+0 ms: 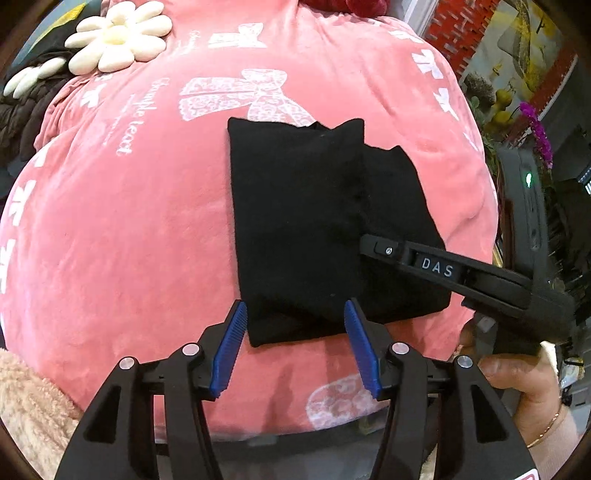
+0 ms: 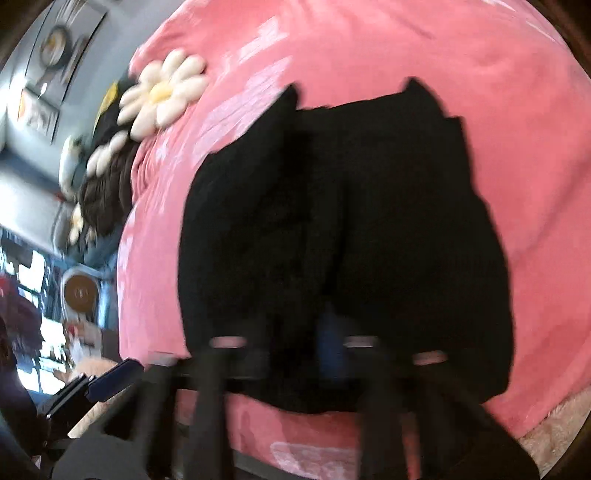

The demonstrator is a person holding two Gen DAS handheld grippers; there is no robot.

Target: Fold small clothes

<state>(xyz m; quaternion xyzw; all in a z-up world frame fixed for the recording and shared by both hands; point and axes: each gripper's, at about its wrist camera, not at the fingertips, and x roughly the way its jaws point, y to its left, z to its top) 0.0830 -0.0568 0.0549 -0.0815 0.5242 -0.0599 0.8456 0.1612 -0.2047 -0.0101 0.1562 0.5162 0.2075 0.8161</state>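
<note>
The black garment [image 1: 306, 221] lies folded on the pink blanket [image 1: 129, 240]. Left gripper [image 1: 295, 347]: jaws half open, astride its near edge, gripping nothing. Right gripper [image 1: 364, 245]: jaws nearly shut on its right side; grip unconfirmed. Next move: probably another fold. Daisy cushions [image 1: 118, 35] lie behind.

A pink blanket [image 1: 147, 221] with white bows [image 1: 243, 96] spreads under and ahead of the tool. Far ahead to the left lies a daisy cushion [image 1: 118, 35] beside a brown knit [image 1: 18, 118]. Purple orchids [image 1: 539, 133] stand off right.
</note>
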